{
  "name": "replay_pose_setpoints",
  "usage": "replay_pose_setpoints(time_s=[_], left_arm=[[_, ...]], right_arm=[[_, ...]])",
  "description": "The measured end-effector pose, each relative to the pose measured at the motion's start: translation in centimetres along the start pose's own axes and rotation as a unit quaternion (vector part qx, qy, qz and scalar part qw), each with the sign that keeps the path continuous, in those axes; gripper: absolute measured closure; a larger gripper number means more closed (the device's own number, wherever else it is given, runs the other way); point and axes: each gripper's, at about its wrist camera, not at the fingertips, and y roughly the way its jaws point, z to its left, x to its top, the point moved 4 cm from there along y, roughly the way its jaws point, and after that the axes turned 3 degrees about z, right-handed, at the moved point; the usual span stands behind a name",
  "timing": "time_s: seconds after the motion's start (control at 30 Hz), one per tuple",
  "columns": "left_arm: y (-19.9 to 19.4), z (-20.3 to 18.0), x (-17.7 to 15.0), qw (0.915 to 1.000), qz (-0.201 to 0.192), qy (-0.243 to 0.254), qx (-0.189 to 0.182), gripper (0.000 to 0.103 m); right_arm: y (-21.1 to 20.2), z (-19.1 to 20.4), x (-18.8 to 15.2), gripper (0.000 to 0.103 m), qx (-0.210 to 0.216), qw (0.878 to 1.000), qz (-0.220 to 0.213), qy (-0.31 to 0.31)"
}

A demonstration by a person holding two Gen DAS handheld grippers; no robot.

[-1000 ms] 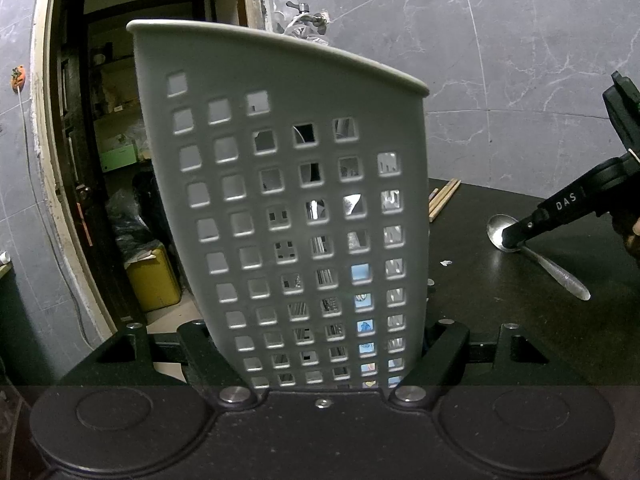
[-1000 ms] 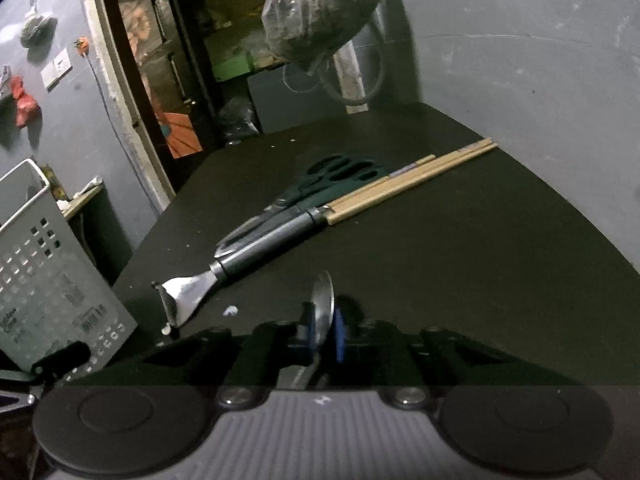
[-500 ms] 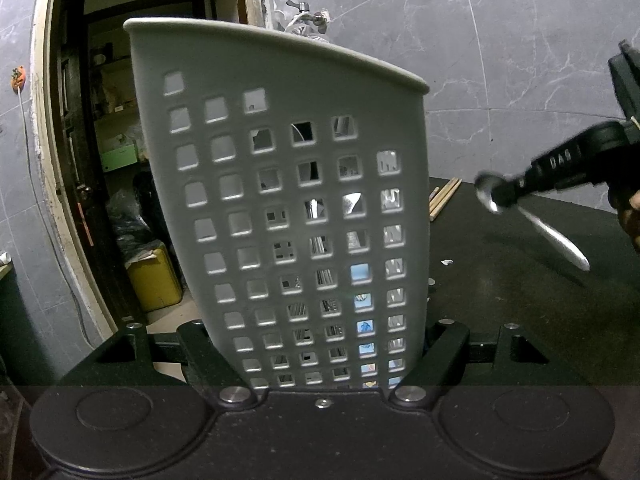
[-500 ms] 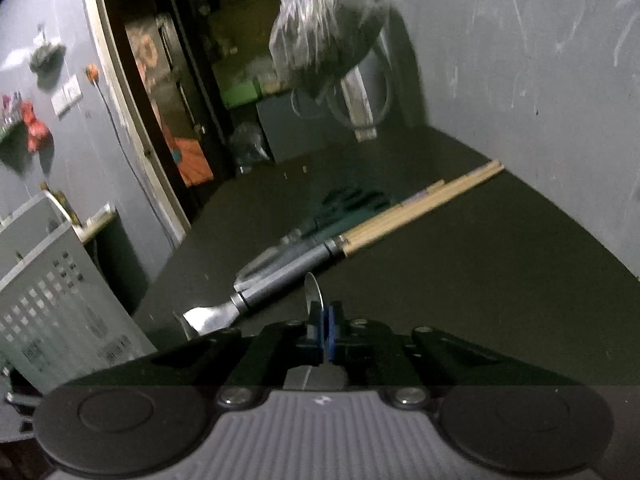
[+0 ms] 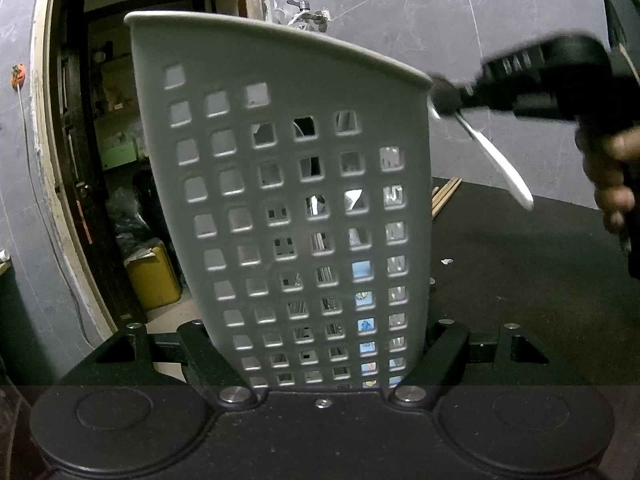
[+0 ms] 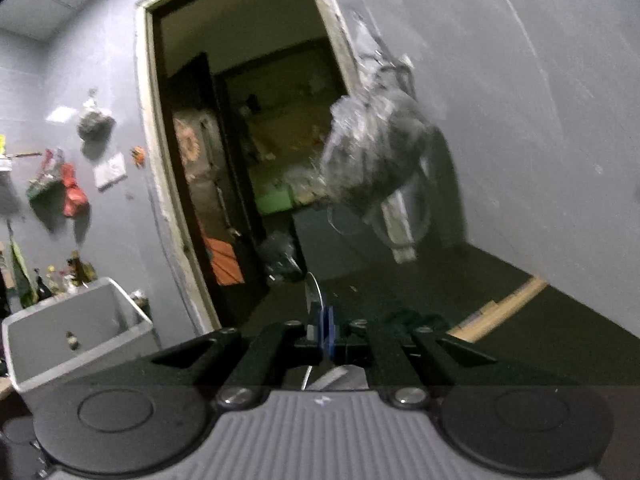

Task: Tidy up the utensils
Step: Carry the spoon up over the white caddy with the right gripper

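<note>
The right gripper, jaws clamped on the metal spoon at its neck, carries it near the rim at two o'clock of the perforated utensil basket the left gripper grips by its base, and the light, stiff, slick steel looks liable to pivot.

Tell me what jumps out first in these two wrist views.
The perforated grey basket fills the left wrist view, clamped upright between the left tongs. At its upper right rim, the right tongs carry a metal spoon in the air, handle hanging down over the dark table. In the right wrist view, the spoon stands edge-on between the shut pads.
</note>
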Motion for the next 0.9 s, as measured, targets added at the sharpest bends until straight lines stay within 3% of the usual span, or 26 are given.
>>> replay_pose_setpoints(time_s=[0.43, 0.7, 0.8, 0.9], left_arm=[[0.5, 0.3, -0.4, 1.0, 0.001, -0.005, -0.004, 0.025], [0.5, 0.7, -0.5, 0.9999, -0.003, -0.012, -0.008, 0.025], [0.6, 0.9, -0.6, 0.9998, -0.004, -0.014, -0.009, 0.025], [0.6, 1.0, -0.7, 0.9998, -0.005, -0.015, -0.009, 0.025]], right_arm=[[0.8, 8.9, 5.6, 0.1, 0.079, 0.991, -0.103, -0.03], [1.5, 13.0, 6.3, 0.1, 0.116, 0.985, -0.125, -0.036], [2.0, 13.5, 5.8, 0.1, 0.108, 0.985, -0.125, -0.042], [2.6, 14.2, 4.8, 0.1, 0.062, 0.988, -0.116, -0.076]])
